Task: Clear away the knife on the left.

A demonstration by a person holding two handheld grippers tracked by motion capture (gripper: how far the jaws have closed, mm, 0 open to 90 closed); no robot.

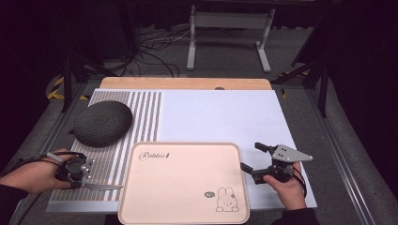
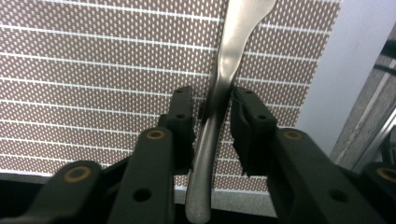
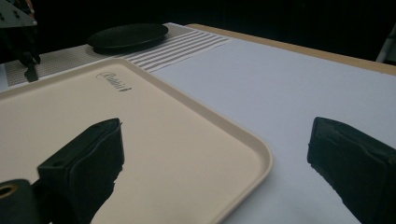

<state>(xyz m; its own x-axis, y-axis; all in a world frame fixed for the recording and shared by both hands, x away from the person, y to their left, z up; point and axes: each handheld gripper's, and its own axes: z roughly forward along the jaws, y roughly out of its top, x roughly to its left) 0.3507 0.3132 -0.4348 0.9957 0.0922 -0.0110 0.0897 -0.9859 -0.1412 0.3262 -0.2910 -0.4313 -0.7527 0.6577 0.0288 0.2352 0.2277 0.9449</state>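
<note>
A metal utensil, shaped like a table knife, lies level over the striped brown placemat at the front left, pointing toward the tray. My left gripper is shut on its handle. In the left gripper view the handle stands on edge between the two black pads. A beige tray with a rabbit drawing sits at the front centre. My right gripper stands open just off the tray's right edge, jaws wide and nothing between them; the tray's corner lies between its fingers.
A dark grey round woven pad rests on the placement's far left. A white sheet covers the table's middle and right. The wooden table edge runs along the back, with a metal stand and cables on the floor beyond.
</note>
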